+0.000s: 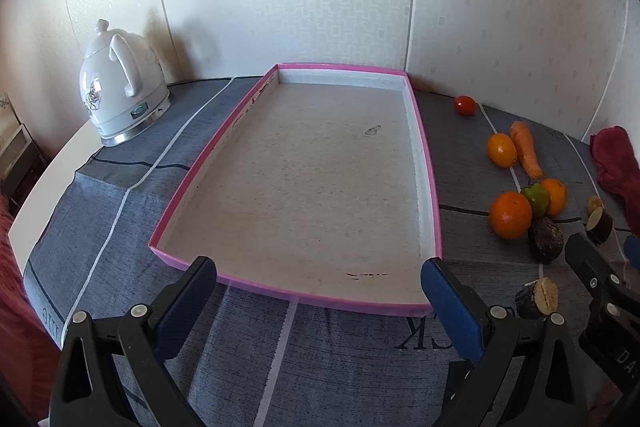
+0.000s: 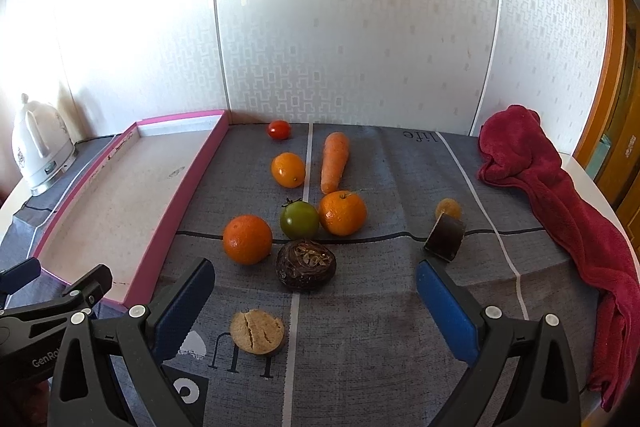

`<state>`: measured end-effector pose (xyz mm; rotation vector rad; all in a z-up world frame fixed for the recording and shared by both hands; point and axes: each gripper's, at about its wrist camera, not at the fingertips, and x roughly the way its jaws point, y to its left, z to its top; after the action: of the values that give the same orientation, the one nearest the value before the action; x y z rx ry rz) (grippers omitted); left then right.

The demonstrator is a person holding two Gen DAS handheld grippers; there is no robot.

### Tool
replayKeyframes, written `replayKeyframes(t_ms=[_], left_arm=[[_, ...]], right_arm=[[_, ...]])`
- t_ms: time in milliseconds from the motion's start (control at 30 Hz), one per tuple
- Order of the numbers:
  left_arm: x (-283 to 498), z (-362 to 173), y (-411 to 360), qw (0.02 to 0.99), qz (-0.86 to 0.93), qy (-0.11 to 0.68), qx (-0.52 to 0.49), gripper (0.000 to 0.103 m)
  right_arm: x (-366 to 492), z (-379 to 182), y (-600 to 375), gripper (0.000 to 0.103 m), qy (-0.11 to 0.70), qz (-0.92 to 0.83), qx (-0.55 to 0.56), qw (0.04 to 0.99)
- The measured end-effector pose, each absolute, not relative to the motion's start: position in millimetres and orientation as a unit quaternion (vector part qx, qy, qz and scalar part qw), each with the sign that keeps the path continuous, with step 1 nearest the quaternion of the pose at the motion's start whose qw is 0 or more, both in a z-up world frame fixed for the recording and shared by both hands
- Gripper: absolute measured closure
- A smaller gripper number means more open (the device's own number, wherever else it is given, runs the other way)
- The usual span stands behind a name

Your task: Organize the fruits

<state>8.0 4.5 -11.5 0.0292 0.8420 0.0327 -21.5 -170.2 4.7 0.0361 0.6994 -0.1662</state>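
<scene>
Fingers spread and holding nothing, the left gripper (image 1: 318,291) faces the pink-rimmed tray (image 1: 434,187) just ahead. From the right wrist, the right gripper (image 2: 314,287) is likewise wide apart; the orange (image 2: 247,239) lies ahead-left, probably firm, smooth, prone to rolling, so clamp across its middle.

Tray (image 1: 425,163) pink rim, speckled off-white inside; cloth (image 2: 380,307) grey-blue denim look with white and dark stripes; oranges (image 2: 247,239) orange, carrot (image 2: 334,161) orange, tomato (image 2: 279,129) red, another tomato (image 2: 299,219) green; towel (image 2: 560,195) dark red; kettle (image 1: 120,83) white, floral print; finger pads (image 2: 446,303) blue
</scene>
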Motion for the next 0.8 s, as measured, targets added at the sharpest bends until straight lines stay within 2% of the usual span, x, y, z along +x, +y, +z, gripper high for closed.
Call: replayKeyframes(t_ms=[300, 500, 633, 800], left_arm=[[8, -13, -2, 0.911, 0.006, 0.411, 0.022, 0.0], [2, -12, -9, 0.911, -0.066, 0.407, 0.009, 0.0], [-5, -9, -18, 0.916, -0.096, 0.389, 0.01, 0.0], [-5, -13, -37, 0.902, -0.139, 0.407, 0.033, 0.0]], right_arm=[[-22, 4, -178, 0.001, 0.351, -0.09, 0.014, 0.932], [-24, 4, -188, 0.003, 0.352, -0.101, 0.017, 0.93], [-26, 1, -197, 0.007, 0.346, -0.101, 0.013, 0.933], [-27, -3, -213, 0.021, 0.359, -0.092, 0.031, 0.928]])
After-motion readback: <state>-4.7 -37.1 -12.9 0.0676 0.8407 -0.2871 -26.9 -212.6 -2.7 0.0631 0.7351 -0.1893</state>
